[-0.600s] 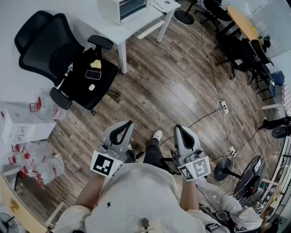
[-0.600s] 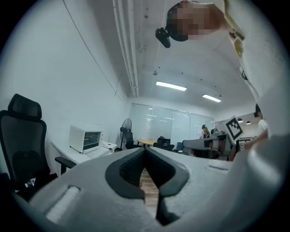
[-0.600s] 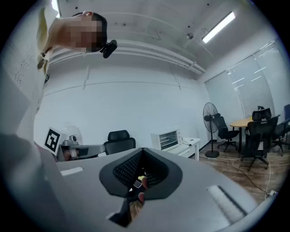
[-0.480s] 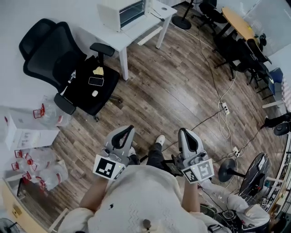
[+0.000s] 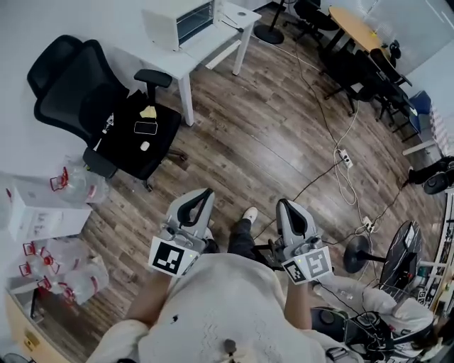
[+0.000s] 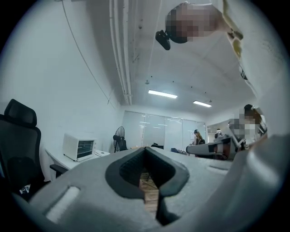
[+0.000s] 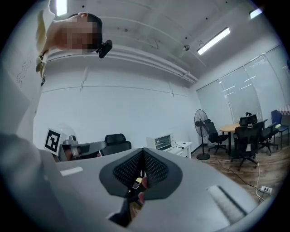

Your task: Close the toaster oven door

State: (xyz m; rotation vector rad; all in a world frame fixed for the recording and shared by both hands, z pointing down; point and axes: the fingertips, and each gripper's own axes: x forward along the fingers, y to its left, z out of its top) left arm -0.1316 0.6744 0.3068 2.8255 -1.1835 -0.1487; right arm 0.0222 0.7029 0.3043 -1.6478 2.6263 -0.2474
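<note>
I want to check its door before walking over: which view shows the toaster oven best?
The left gripper view: the toaster oven stands whole, its windowed front visible. The head view sees it steeply from above, at the frame's top; the right gripper view shows it smaller.

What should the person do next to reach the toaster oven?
Probably step toward the white table. The toaster oven sits far across the wooden floor, while the left gripper and right gripper hang shut and empty near the body.

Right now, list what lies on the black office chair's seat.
On the chair seat: a dark phone, a yellow scrap, a small white object. Floor beneath is hidden.
</note>
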